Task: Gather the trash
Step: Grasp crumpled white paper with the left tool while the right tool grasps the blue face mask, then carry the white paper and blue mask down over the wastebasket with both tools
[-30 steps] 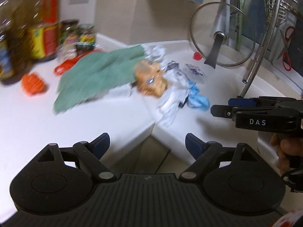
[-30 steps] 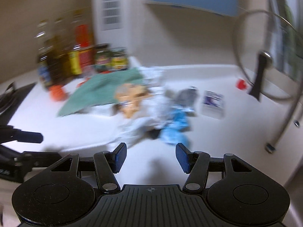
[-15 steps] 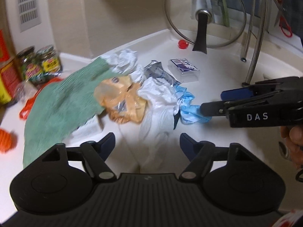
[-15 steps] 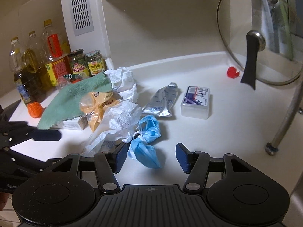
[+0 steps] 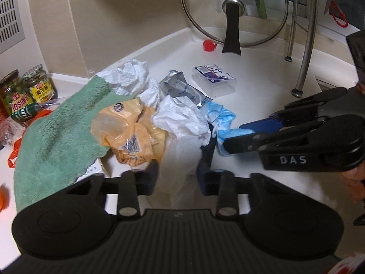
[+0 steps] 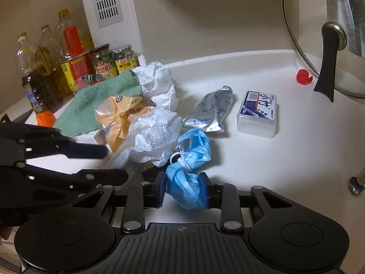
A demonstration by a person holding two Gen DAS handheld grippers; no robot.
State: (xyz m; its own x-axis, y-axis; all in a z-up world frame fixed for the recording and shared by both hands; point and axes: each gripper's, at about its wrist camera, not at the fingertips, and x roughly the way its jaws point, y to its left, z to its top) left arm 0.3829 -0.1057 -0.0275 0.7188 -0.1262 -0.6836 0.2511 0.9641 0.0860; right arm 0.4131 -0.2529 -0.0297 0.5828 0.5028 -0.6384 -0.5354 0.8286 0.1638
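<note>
A heap of trash lies on the white counter: a crumpled blue face mask (image 6: 192, 159), white paper towels (image 6: 155, 134), a yellow plastic wrapper (image 6: 121, 116) and a silver foil pouch (image 6: 212, 111). My right gripper (image 6: 183, 188) has its pads on both sides of the blue mask (image 5: 222, 116), close against it. My left gripper (image 5: 176, 178) is open, its fingers on either side of the hanging white paper towel (image 5: 180, 123), beside the yellow wrapper (image 5: 130, 130).
A green cloth (image 5: 57, 134) covers the left side of the heap. A clear plastic box (image 6: 259, 111), a red cap (image 6: 303, 77) and a leaning glass pot lid (image 6: 328, 45) stand to the right. Oil bottles (image 6: 45, 68) and jars (image 6: 114, 61) line the back left.
Both grippers have moved forward into the heap. The right jaws have narrowed around the blue mask; the left jaws now straddle the white paper towel.
</note>
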